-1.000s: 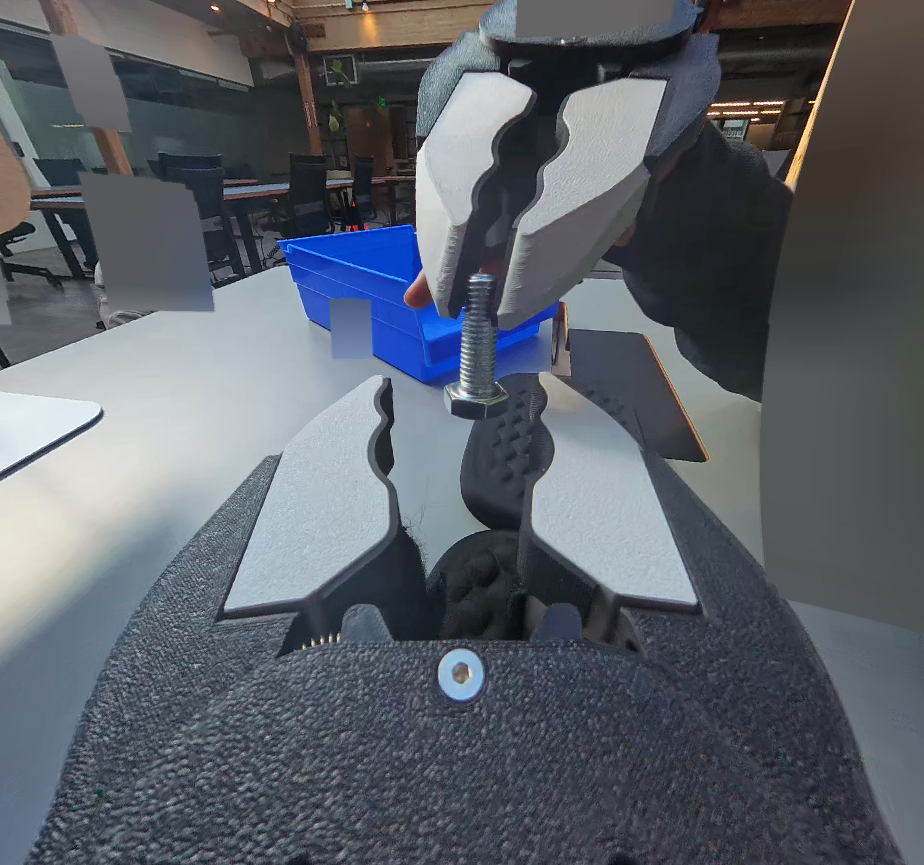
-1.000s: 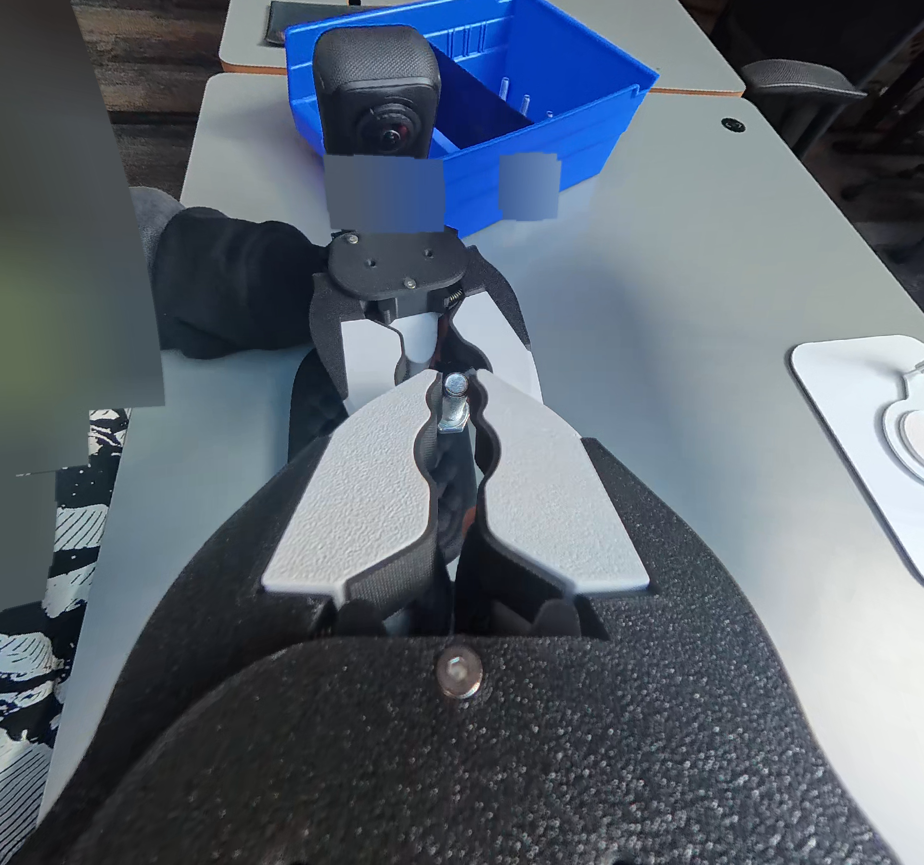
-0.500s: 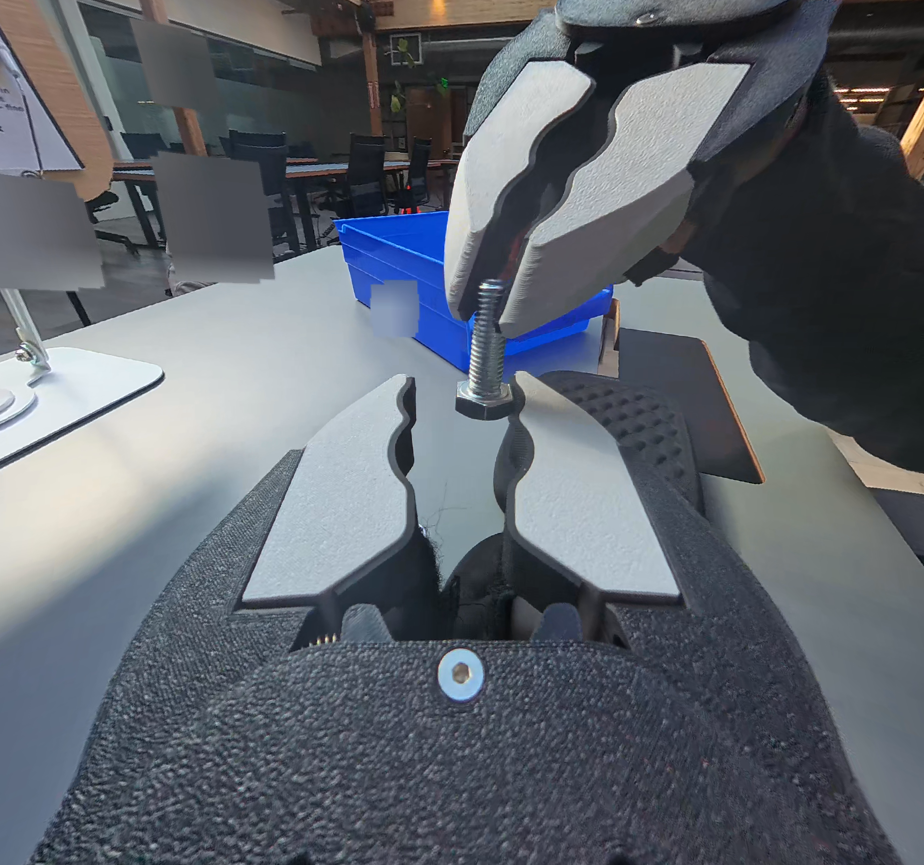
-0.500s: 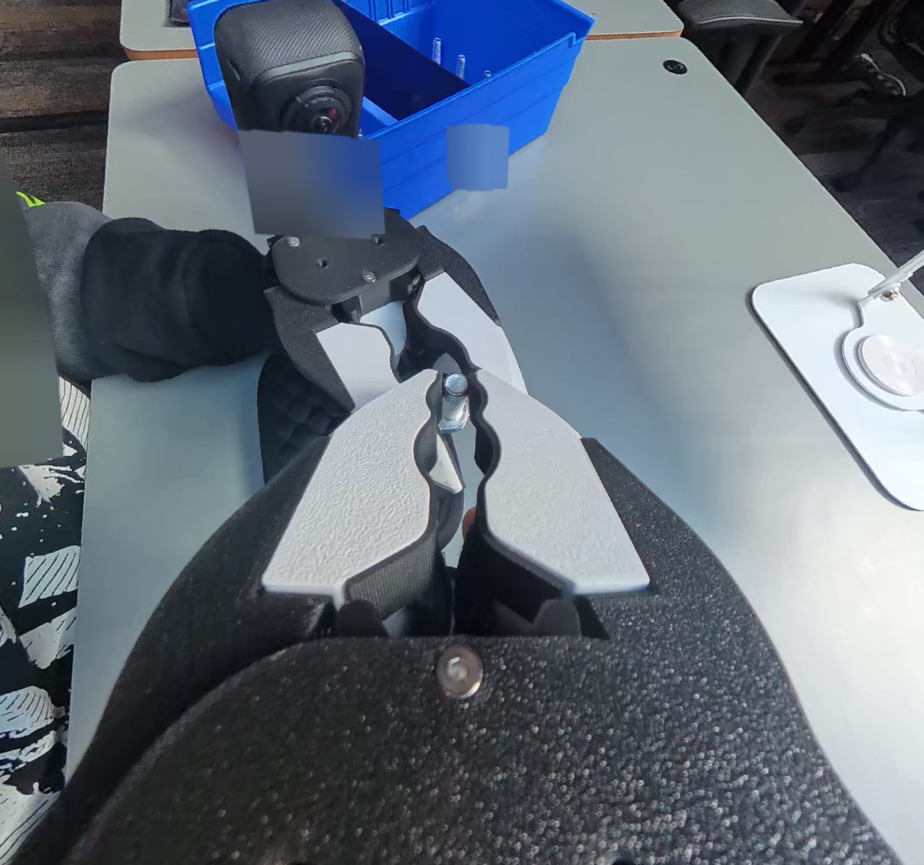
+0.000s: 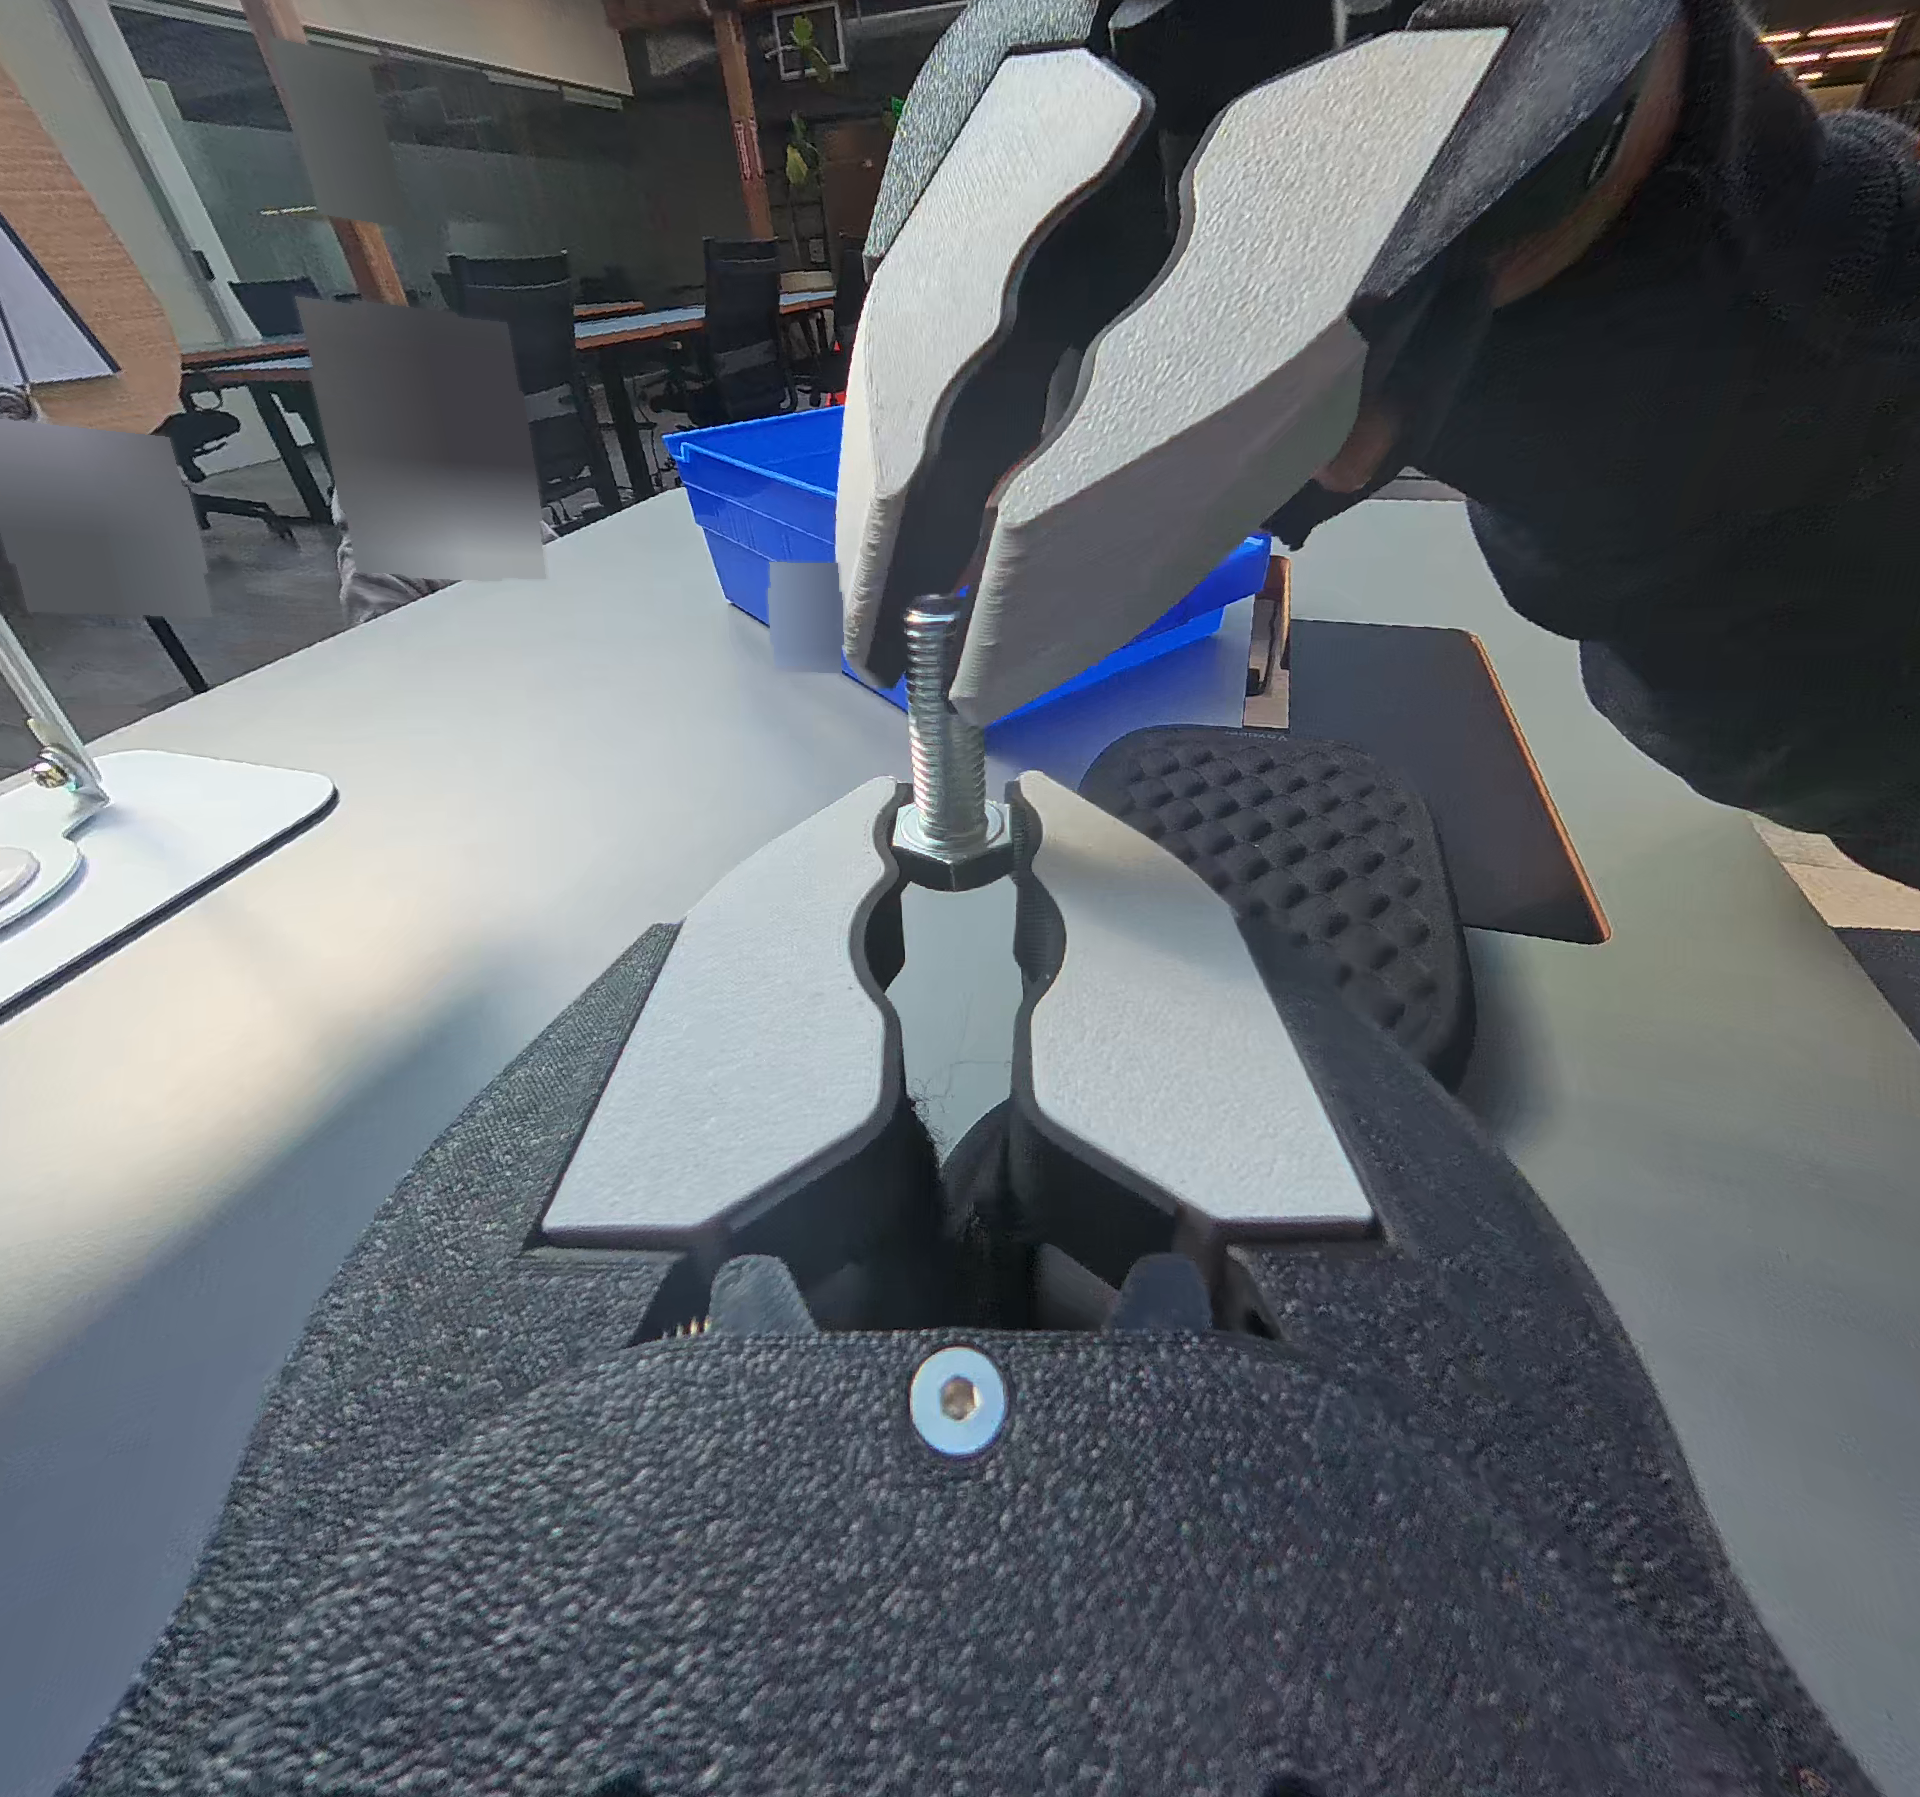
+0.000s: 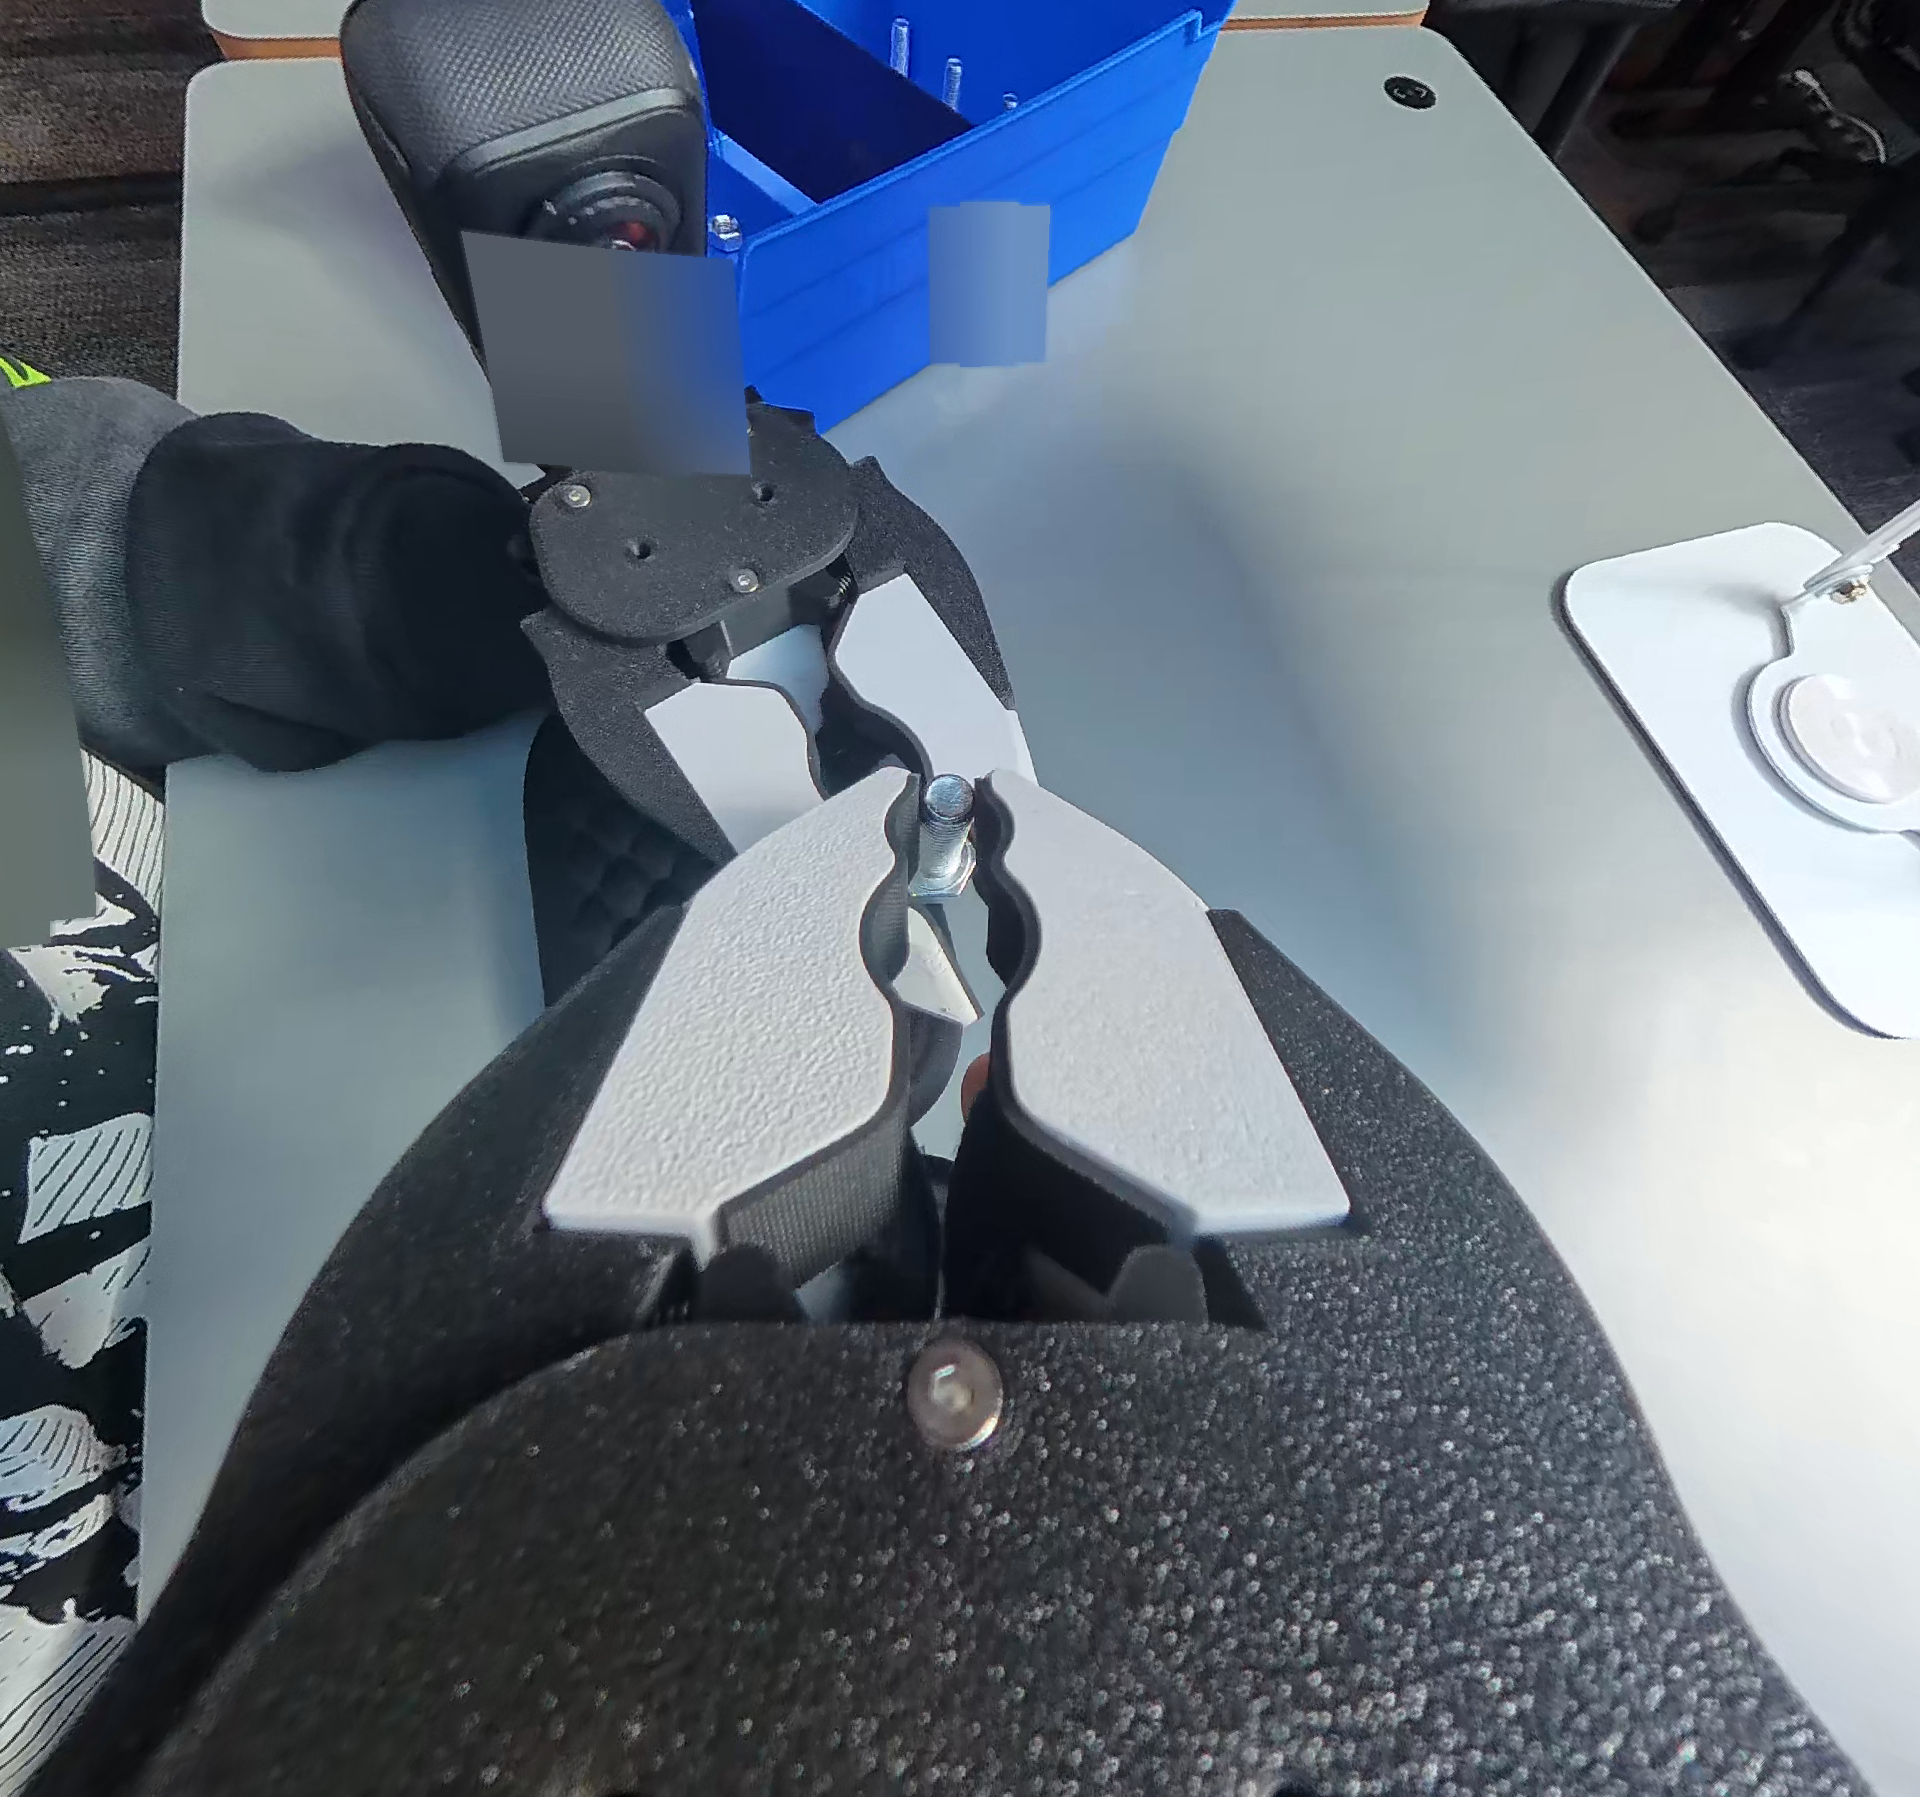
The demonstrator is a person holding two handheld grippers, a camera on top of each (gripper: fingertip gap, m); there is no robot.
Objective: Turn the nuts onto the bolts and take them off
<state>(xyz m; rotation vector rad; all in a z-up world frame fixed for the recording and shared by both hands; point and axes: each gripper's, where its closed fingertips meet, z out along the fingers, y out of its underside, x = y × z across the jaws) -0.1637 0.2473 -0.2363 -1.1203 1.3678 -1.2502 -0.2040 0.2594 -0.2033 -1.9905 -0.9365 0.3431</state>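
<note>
In the left wrist view, the pebbled black body of the left hand-held gripper (image 5: 956, 838) fills the bottom of the frame, its two flat grey fingers with wavy inner edges drawn in around a hexagonal metal nut (image 5: 951, 838) at frame centre. The fingertips pinch the nut's flats from both sides. Rising upright from the nut is a silver threaded bolt (image 5: 935, 719). Above it, the right hand-held gripper (image 5: 930, 651) comes down from the upper right, held in a black sleeve (image 5: 1714, 500); its matching grey, matte-textured fingers are closed on the top end of the bolt's thread.

In the right wrist view the same pair shows at frame centre: the bolt (image 6: 940, 833) stands between the right gripper's tips (image 6: 948, 802) with the nut (image 6: 940, 883) below; the bolt's lower end is hidden, so whether it touches the table I cannot tell. The left gripper (image 6: 904, 781) reaches in from the upper left, a rounded black camera (image 6: 530, 85) on it.

Behind the left gripper's fingers lies a dimpled black pad (image 5: 1299, 874) on the smooth grey table (image 5: 520, 812). Farther back sits a glossy blue plastic bin (image 6: 987, 147) with a dark divider; small metal bolts (image 6: 925, 69) stand in its right compartment. A white flat plate (image 6: 1714, 708) with rounded corners rests at the right edge.
</note>
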